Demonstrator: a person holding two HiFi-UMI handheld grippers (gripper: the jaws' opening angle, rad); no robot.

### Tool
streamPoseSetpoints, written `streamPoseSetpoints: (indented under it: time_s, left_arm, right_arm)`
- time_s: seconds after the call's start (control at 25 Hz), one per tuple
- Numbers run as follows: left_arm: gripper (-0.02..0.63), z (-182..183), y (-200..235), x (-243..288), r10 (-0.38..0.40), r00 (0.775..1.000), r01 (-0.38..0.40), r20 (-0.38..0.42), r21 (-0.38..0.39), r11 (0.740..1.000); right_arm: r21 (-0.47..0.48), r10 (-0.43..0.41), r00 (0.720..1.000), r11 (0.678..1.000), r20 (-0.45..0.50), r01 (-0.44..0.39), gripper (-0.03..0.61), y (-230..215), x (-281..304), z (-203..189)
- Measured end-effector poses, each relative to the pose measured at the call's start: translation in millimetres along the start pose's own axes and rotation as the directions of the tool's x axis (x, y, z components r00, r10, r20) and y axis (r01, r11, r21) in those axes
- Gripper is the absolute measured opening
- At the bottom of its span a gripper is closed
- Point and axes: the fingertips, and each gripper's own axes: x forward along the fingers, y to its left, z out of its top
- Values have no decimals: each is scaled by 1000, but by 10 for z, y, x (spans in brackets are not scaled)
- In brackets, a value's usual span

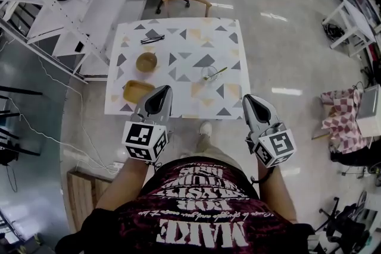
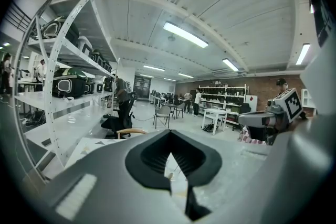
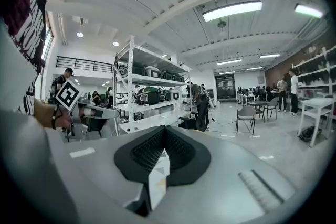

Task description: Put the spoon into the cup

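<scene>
A clear glass cup (image 1: 209,75) stands on the patterned table (image 1: 178,104), right of centre. The spoon (image 1: 216,73) rests in it, its pale handle leaning out to the right. Both grippers hover at the table's near edge, well short of the cup. My left gripper (image 1: 157,102) is shut with nothing in it, and only a thin sliver of table shows between its pads (image 2: 152,157). My right gripper (image 1: 252,106) is shut and empty too, its pads (image 3: 178,157) nearly touching. Each gripper shows at the edge of the other's view.
A brown bowl (image 1: 146,62) and a yellow tray (image 1: 137,91) sit on the table's left side, and a dark utensil (image 1: 152,39) lies near its far edge. A wooden chair (image 1: 186,0) stands behind the table. Metal shelving (image 1: 41,3) runs along the left.
</scene>
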Motion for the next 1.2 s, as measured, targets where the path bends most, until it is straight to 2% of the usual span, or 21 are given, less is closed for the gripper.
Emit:
streamPoseSetpoints:
  time_s: [0.72, 1.2]
  left_arm:
    - [2, -97, 19, -356, -23, 1000, 23, -8, 6, 1000]
    - [2, -163, 59, -74, -47, 998, 47, -32, -8, 999]
  right_arm:
    - [16, -28, 999, 999, -24, 29, 28, 302, -204, -103]
    - [28, -28, 998, 999, -52, 29, 28, 205, -39, -170]
